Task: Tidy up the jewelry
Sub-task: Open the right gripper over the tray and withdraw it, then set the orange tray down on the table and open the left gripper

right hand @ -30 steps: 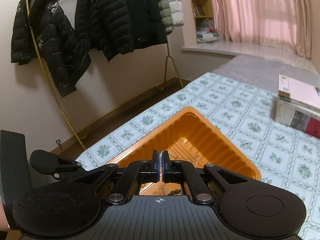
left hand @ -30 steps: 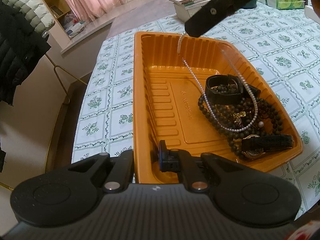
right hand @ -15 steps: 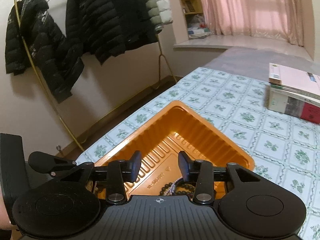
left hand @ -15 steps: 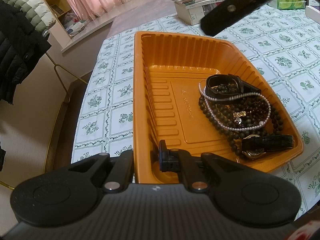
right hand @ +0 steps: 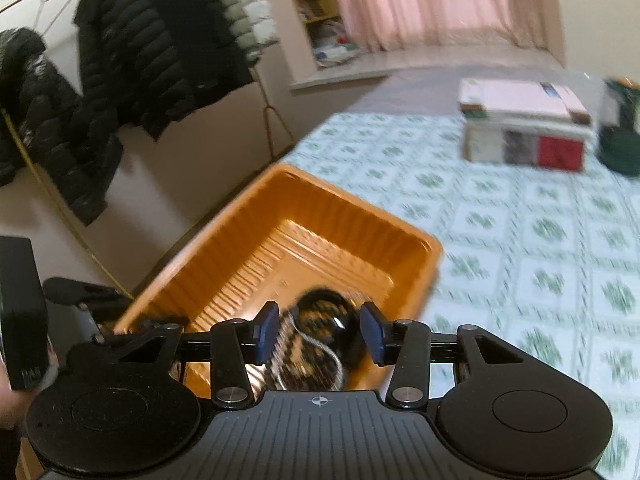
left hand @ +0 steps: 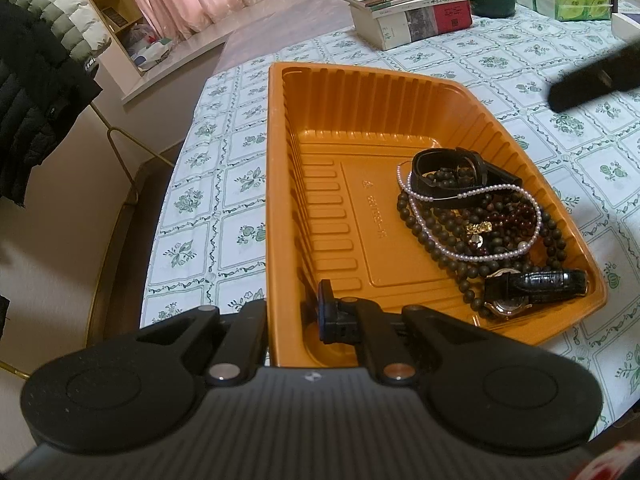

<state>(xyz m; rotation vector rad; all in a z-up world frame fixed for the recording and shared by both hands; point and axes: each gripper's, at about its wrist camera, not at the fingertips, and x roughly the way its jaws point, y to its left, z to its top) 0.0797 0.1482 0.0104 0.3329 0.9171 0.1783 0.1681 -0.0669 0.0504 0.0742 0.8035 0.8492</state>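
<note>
Jewelry heap: white pearl bead necklace (left hand: 476, 220) draped over dark wooden bead strands (left hand: 436, 240) and black-strapped wristwatches (left hand: 536, 284), at the four o'clock end of the ribbed orange plastic tray (left hand: 276, 200). Left gripper (left hand: 294, 312) is clamped on the tray's near wall. Right gripper (right hand: 318, 334), jaws just opened and empty, is nearer, heap at its twelve o'clock; stacked books (left hand: 412, 16) well apart

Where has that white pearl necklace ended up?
In the left wrist view the pearl necklace lies in the orange tray's right half, draped over the dark bead strands and black strap.
</note>
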